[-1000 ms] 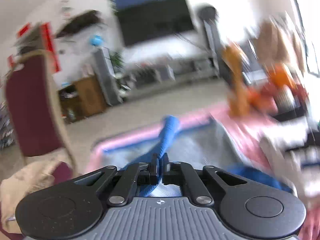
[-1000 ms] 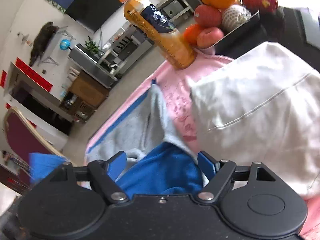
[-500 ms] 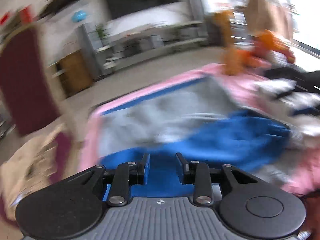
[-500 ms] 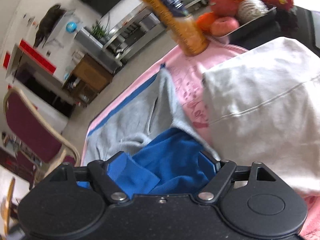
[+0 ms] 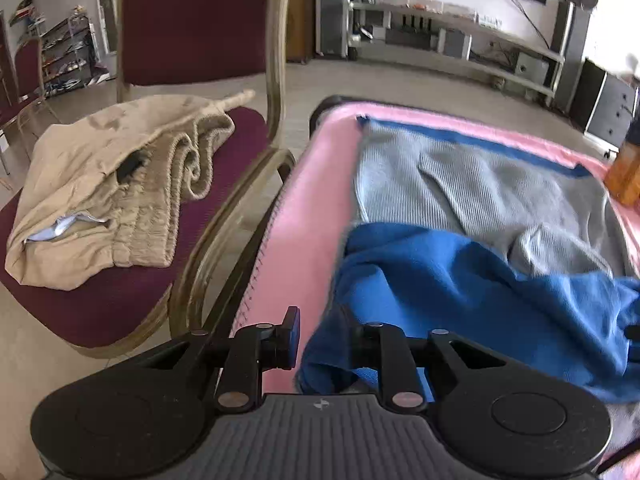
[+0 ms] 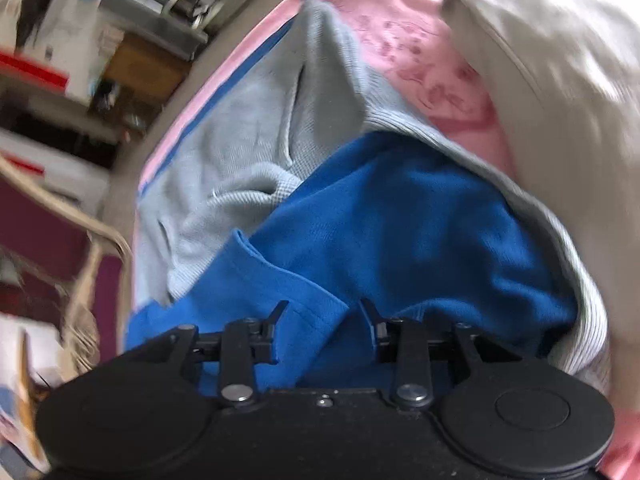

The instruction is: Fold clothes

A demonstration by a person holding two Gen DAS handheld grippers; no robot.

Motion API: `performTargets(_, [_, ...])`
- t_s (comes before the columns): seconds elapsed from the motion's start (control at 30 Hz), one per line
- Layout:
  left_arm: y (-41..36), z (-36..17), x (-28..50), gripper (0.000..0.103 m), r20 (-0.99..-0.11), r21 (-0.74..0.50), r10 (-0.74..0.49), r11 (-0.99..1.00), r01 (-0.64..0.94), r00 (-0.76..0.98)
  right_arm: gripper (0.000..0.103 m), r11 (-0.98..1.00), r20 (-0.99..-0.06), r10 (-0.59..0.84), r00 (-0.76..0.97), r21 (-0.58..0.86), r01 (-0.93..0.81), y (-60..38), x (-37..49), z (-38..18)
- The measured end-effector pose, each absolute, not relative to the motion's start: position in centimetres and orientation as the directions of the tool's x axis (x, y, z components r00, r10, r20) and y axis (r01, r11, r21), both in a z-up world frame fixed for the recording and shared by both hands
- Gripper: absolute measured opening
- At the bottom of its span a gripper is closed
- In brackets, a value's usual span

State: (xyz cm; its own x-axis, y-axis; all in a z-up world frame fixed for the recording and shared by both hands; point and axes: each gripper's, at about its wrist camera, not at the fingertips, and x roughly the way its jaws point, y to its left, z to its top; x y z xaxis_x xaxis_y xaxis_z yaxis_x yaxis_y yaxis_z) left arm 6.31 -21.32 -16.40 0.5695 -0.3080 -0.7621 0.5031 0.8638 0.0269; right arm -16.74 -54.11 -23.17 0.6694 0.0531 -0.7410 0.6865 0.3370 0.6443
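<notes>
Closing the left claw (image 5: 324, 332) around the near corner of the soft, rumpled blue knit garment (image 5: 460, 280), pads not yet pinching. Closing the right claw (image 6: 324, 316) over a stitched blue hem lying between its jaws, likewise ungripped. Just ahead of both claws, bunched against grey ribbed knit fabric (image 5: 480, 184) on the pink desk cloth (image 5: 312, 208). Risk of catching one limp layer only, or nipping the pink cloth beneath and dragging everything crooked. Thick hems, loose folds, no flat edge.
</notes>
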Motion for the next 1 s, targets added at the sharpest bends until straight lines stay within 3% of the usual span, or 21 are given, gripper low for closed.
performTargets(0.23, [-21.3, -17.7, 6.8, 0.020, -0.811, 0.045, -0.244, 0.880, 0.473, 0.532, 0.034, 0.216, -0.672, 0.077, 0.737, 0.733, 0.645, -54.8, -17.4, -24.8])
performTargets(0.27, [-21.3, -17.8, 6.9, 0.021, -0.812, 0.048, -0.239, 0.882, 0.470, 0.532, 0.029, 0.240, -0.677, 0.060, 0.734, 0.723, 0.647, -54.6, -17.3, -24.7])
performTargets(0.3, [-21.3, -17.9, 7.0, 0.021, -0.813, 0.052, -0.234, 0.883, 0.467, 0.534, 0.012, 0.267, -0.683, 0.041, 0.730, 0.711, 0.650, -54.3, -17.3, -24.6])
performTargets(0.33, [-21.3, -17.9, 7.0, 0.022, -0.813, 0.058, -0.228, 0.884, 0.464, 0.536, 0.005, 0.296, -0.692, 0.016, 0.722, 0.693, 0.657, -54.0, -17.2, -24.4])
performTargets(0.47, [-21.3, -17.7, 6.5, 0.021, -0.804, 0.069, -0.227, 0.883, 0.465, 0.549, 0.003, 0.443, -0.676, -0.120, 0.727, 0.619, 0.649, -51.8, -17.6, -21.8])
performTargets(0.6, [-21.6, -17.6, 5.6, 0.022, -0.794, 0.091, -0.239, 0.862, 0.499, 0.558, 0.003, 0.606, -0.557, -0.309, 0.771, 0.510, 0.611, -48.7, -19.8, -16.2])
performTargets(0.67, [-22.0, -17.6, 5.1, 0.028, -0.795, 0.097, -0.254, 0.843, 0.529, 0.551, 0.003, 0.644, -0.518, -0.392, 0.760, 0.435, 0.629, -47.4, -21.1, -14.2])
performTargets(0.87, [-23.1, -18.3, 4.1, 0.029, -0.797, 0.185, -0.219, 0.800, 0.571, 0.564, 0.004, 0.588, -0.708, -0.367, 0.603, 0.325, 0.740, -48.4, -21.4, -17.9])
performTargets(1.0, [-21.6, -16.8, 3.7, 0.029, -0.768, 0.124, -0.281, 0.816, 0.564, 0.576, 0.015, 0.549, -0.777, -0.309, 0.548, 0.324, 0.770, -49.2, -21.7, -19.0])
